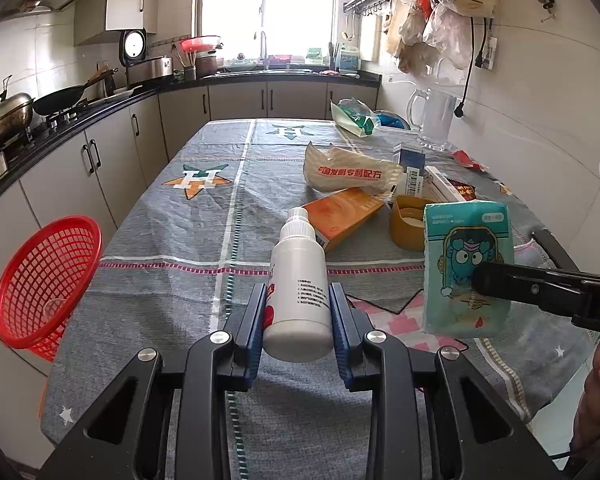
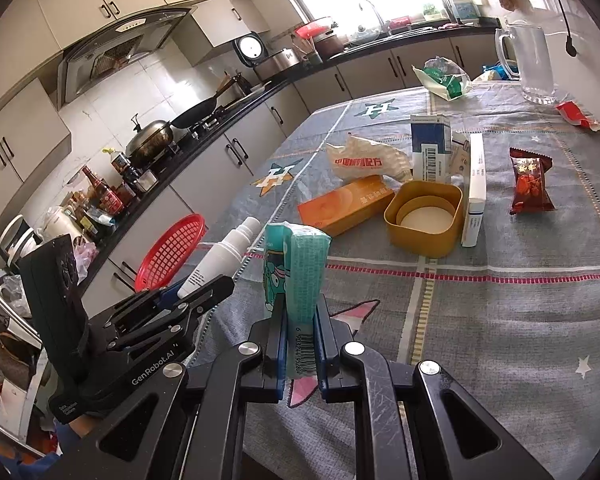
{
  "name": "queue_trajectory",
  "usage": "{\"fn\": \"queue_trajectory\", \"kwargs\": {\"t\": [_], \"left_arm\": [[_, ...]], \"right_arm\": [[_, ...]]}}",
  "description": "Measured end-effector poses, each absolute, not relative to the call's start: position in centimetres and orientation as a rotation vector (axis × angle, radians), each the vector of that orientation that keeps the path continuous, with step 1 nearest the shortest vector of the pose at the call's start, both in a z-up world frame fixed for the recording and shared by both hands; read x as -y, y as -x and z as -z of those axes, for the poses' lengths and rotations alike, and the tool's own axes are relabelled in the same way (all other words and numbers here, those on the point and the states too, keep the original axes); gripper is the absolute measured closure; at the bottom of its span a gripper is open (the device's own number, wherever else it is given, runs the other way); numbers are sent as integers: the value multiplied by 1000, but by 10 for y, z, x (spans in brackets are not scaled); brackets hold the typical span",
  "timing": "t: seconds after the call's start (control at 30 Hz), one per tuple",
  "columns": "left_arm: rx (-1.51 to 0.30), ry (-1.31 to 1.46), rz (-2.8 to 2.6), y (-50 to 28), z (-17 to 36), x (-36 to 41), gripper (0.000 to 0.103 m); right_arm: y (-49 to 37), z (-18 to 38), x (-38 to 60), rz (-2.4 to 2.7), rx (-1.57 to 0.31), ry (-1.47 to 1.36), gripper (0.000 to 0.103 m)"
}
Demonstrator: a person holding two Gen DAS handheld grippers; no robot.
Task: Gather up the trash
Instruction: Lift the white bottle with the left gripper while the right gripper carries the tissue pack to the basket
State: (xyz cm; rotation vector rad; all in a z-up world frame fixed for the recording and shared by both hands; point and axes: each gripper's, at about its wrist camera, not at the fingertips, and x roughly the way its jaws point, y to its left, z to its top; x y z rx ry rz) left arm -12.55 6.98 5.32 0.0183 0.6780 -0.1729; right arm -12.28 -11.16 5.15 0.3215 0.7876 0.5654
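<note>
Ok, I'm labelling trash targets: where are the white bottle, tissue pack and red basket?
white bottle [image 1: 298, 288], left wrist view, label area of body
tissue pack [image 2: 306, 276], right wrist view, narrow side
red basket [image 1: 46, 276], left wrist view, mesh inside

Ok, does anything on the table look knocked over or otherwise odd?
Yes: the white box stands on its long edge, and the orange box lies propped with one end on the yellow container. No spill shows.
</note>
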Motion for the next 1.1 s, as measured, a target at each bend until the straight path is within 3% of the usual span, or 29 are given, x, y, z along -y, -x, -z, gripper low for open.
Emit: {"fn": "queue_trajectory", "kwargs": {"t": [1.1], "left_arm": [[-669, 77, 61, 104, -43, -144, 74]], "right_arm": [[78, -50, 54, -605, -868, -272, 90]]}}
